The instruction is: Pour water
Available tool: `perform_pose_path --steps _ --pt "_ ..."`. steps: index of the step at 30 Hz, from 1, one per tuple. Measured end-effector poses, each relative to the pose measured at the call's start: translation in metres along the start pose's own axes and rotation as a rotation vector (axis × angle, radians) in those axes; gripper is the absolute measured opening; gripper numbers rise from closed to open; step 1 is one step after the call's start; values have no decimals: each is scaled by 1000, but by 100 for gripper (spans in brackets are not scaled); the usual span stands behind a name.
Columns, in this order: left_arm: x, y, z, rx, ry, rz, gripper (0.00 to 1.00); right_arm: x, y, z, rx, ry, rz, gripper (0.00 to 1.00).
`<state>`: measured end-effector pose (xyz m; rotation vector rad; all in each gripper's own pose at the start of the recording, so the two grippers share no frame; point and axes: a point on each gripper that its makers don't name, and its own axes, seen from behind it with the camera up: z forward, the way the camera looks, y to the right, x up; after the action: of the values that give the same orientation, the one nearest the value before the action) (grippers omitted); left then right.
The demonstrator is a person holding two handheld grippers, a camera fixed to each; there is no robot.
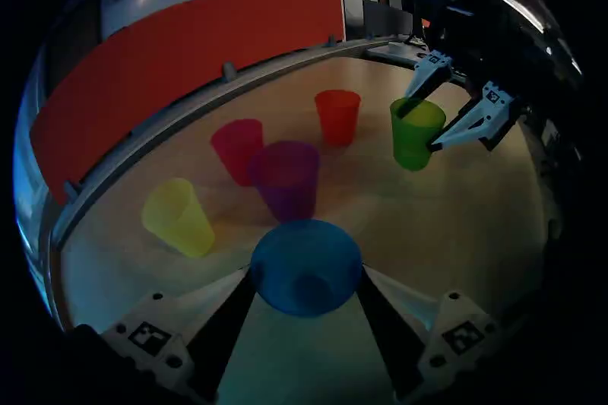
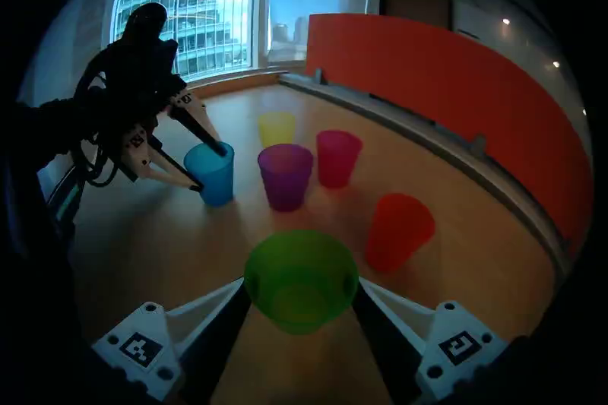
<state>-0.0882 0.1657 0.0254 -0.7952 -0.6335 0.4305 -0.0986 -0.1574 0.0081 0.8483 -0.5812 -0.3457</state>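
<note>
Left gripper view puts the blue cup (image 1: 306, 268) low in the centre of the frame, its mouth facing me. My left tool (image 1: 306, 281) is closed around it, one finger pressing on each side. Toward the upper right, my right tool (image 1: 418, 129) clamps the green cup (image 1: 416, 134) in the same way, and that cup stands upright. Between the two cups, four more sit on the wooden surface (image 1: 456, 207): purple (image 1: 287, 177) in the middle, pink (image 1: 239, 148) just behind it, red (image 1: 337, 116) farther up and yellow (image 1: 178, 216) at the left.

I cannot tell which held cup has water in it, or whether either is lifted off the surface yet. The two are well apart, so I judge the step in hand to be bringing them together for the pour. To do it well, I should keep both cups level while they travel and pass above the purple cup, not through it. The receiving cup should be steady before I tip the other. Then I tilt slowly, lip over the open mouth.
</note>
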Motion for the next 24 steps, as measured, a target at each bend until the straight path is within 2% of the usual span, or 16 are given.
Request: perform_pose_path --steps 18,24 --pt "-13 1 1 -13 -26 -15 88 -17 0 6 -11 -18 17 90" --pt "-22 1 2 -13 -54 2 88 -21 -1 8 -11 -18 23 91"
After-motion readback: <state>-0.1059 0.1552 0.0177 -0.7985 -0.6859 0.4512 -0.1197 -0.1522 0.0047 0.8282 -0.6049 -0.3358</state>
